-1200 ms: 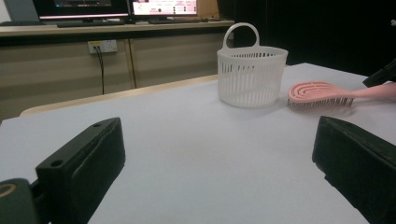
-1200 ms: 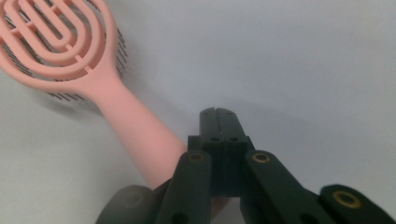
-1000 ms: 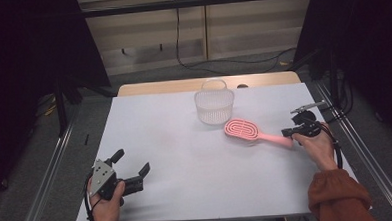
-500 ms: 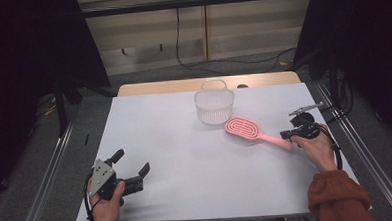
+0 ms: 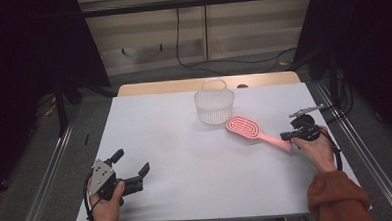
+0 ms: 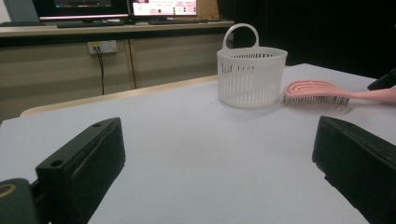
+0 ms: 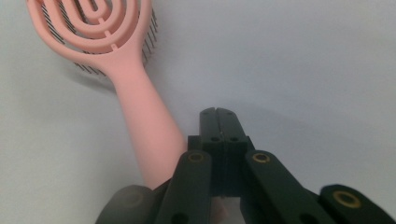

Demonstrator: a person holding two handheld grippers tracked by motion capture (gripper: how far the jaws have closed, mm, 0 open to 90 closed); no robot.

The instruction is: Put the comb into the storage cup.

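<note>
Right gripper (image 7: 219, 116), jaws pressed together, sits beside the pink hairbrush (image 7: 140, 112), whose handle runs lower right to upper left

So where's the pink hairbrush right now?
In the high view the pink hairbrush lies on the right half of the white table, its head just right of the white basket, its handle end by the right gripper.

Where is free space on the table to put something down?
The widest bare patch lies between the left gripper, the white basket and the pink hairbrush. The table is also bare left of the basket. It is crowded at the right, where brush handle and right gripper meet.
</note>
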